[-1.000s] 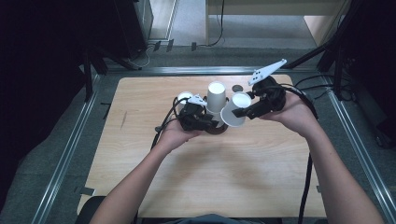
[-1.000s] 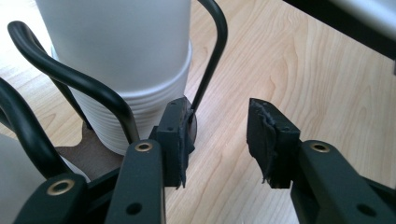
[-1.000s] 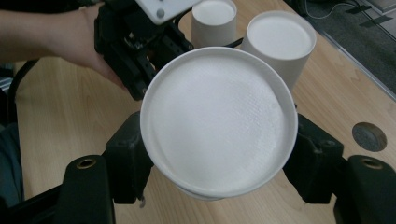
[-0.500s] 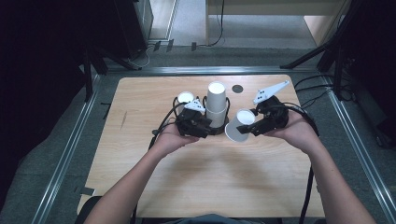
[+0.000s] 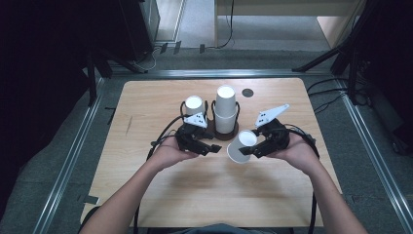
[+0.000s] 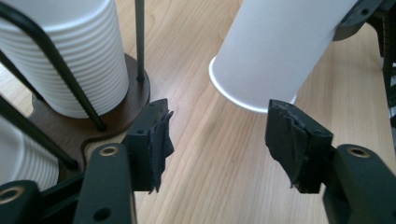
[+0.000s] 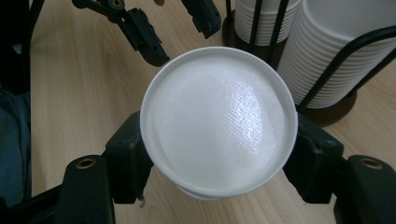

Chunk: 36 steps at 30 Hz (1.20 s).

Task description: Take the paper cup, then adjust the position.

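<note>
The right gripper [image 5: 249,150] holds a single white paper cup [image 5: 241,146] by its body, the jaws clamped on either side of it, as the right gripper view shows with the cup's closed base [image 7: 218,119] facing the camera. In the high view the cup lies tilted, its open mouth pointing down and toward the person's left, low over the wooden table [image 5: 146,97] and just in front of the cup holder [image 5: 225,132]. In the left gripper view the cup's rim [image 6: 243,100] hangs just above the wood, apart from the left jaws.

The left gripper [image 5: 209,147] sits just beside the holder's dark round base, its jaws standing partly apart with nothing between them; they have just been opening. Its two padded fingertips [image 6: 159,140] frame bare table, with the held cup beyond them.

The holder is a black wire rack on a dark wooden base and carries two stacks of white cups turned bottom up: a taller stack [image 5: 226,109] at the middle of the table and a shorter stack [image 5: 194,108] to its left. A small dark round spot [image 5: 248,92] lies on the table behind the holder, well apart from both grippers
</note>
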### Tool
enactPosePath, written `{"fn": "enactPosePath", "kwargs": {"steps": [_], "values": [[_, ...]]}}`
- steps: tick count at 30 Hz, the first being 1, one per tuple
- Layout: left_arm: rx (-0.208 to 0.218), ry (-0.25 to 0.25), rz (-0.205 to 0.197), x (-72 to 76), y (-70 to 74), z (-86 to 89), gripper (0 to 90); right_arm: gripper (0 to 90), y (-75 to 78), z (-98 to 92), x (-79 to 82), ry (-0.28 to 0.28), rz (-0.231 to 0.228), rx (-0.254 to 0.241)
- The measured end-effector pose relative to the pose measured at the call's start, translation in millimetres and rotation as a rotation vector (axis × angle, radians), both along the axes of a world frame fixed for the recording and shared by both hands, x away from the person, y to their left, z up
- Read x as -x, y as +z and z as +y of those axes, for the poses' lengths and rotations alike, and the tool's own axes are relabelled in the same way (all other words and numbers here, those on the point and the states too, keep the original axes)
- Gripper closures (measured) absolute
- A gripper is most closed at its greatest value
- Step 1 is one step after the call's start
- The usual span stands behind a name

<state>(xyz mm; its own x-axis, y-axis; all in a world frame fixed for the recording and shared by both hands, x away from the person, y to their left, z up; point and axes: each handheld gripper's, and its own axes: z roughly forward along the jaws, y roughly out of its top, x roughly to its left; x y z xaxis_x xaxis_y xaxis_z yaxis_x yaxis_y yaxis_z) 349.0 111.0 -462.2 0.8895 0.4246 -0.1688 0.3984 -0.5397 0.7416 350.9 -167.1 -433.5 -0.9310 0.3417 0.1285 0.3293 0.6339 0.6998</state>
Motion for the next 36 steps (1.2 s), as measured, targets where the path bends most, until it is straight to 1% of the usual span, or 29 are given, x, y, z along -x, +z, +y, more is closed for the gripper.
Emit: {"fn": "enactPosePath", "kwargs": {"steps": [2,3,4,6,9,10,12,13,16,17,22,23,25,26,27,30,31,34,36], "values": [[-0.001,0.0,-0.001,-1.1,-1.1,2.1,37.3,32.1,-6.1,4.2,0.4,-0.001,0.003,-0.003],[-0.001,-0.008,0.004,-2.4,-1.9,3.4,33.9,32.0,-11.7,8.1,1.2,0.004,0.015,-0.014],[0.002,-0.01,0.016,-3.4,-2.8,4.3,33.9,32.0,-11.7,8.1,1.2,0.004,0.015,-0.014],[0.002,-0.022,0.028,-4.3,-4.5,4.5,26.7,32.0,-17.1,10.6,1.7,0.009,0.018,-0.005],[-0.002,-0.042,0.038,-4.1,-6.7,4.0,16.3,32.0,-25.0,11.1,0.6,0.016,0.03,-0.009],[0.0,-0.046,0.043,-4.1,-7.6,3.9,16.3,32.0,-25.0,11.1,0.6,0.016,0.03,-0.009],[-0.003,-0.053,0.067,-4.8,-9.8,3.3,13.8,32.0,-27.2,11.7,0.6,0.02,0.029,-0.01],[-0.006,-0.051,0.073,-4.8,-11.2,2.7,13.3,32.0,-27.8,12.4,0.5,0.017,0.03,-0.011],[-0.017,-0.054,0.068,-3.5,-15.2,-0.4,12.6,32.0,-28.4,14.2,0.1,0.017,0.031,-0.024],[-0.02,-0.062,0.069,-3.0,-16.2,-1.7,12.4,32.0,-27.8,15.5,-0.2,0.019,0.045,-0.056],[-0.018,-0.093,0.067,0.7,-18.0,-8.7,12.3,32.0,-25.8,19.9,0.6,0.029,0.032,-0.077],[-0.016,-0.095,0.067,1.3,-18.5,-9.9,12.2,32.0,-25.3,21.1,0.8,0.031,0.039,-0.086],[-0.018,-0.1,0.069,1.9,-19.4,-11.5,12.1,32.0,-24.1,23.2,1.3,0.034,0.033,-0.089],[-0.016,-0.106,0.075,1.8,-19.6,-11.9,12.1,32.0,-23.4,24.0,1.9,0.036,0.039,-0.092],[-0.009,-0.114,0.082,1.7,-19.6,-12.5,12.1,32.0,-23.1,24.9,2.0,0.04,0.033,-0.097],[0.001,-0.125,0.074,2.6,-18.7,-13.5,12.2,32.1,-21.0,26.9,3.5,0.049,0.043,-0.11],[0.009,-0.126,0.073,3.2,-18.8,-14.2,12.2,32.2,-20.4,27.6,3.5,0.052,0.037,-0.111],[0.0,-0.136,0.067,3.8,-19.5,-15.8,12.2,32.2,-18.6,29.8,4.5,0.055,0.038,-0.115],[0.003,-0.138,0.064,4.3,-20.3,-16.9,12.2,32.2,-17.5,31.3,4.9,0.057,0.038,-0.121]]}}
